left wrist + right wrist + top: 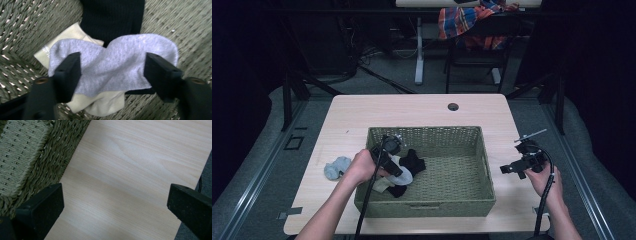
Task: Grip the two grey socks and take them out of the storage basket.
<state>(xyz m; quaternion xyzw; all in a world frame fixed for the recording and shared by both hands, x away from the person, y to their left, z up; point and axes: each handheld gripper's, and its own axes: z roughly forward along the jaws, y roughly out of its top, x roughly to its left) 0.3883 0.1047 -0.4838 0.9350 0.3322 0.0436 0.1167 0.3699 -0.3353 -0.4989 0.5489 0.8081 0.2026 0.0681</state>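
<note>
The rectangular green woven basket [482, 150] sits on the pale wooden table [422, 112], near the person's edge of it. In its left half lies a small heap of socks: a light grey knit sock [112, 65] on top, a cream sock [100, 105] under it, and a black ribbed sock [112, 17] behind both, reaching toward the basket's middle. In the left gripper view a small pale mark shows on the cream sock's cuff, too blurred to read. The right half of the basket floor is bare weave.

The left gripper [112, 72] reaches down into the basket from its left wall, held in the left hand [359, 167]. Its jaws stand partly open with the grey sock between them; the sock's left side runs up to the left jaw, and the sock's far edge spreads past the right one. Whether the pads press on the cloth I cannot tell, so the sock lies in the basket rather than clearly gripped.

Left of the basket, on the table top and just beside the left wrist, rests a balled pale blue sock [337, 167].

On the right, the right gripper [115, 202] hovers over bare table beside the basket's right wall, jaws wide apart with nothing between them, in the right hand [544, 177].

Farther off, a round cable hole [453, 106] marks the table's far edge. Beyond the table a plaid cloth in red, blue and orange [472, 20] hangs over a dark chair.
</note>
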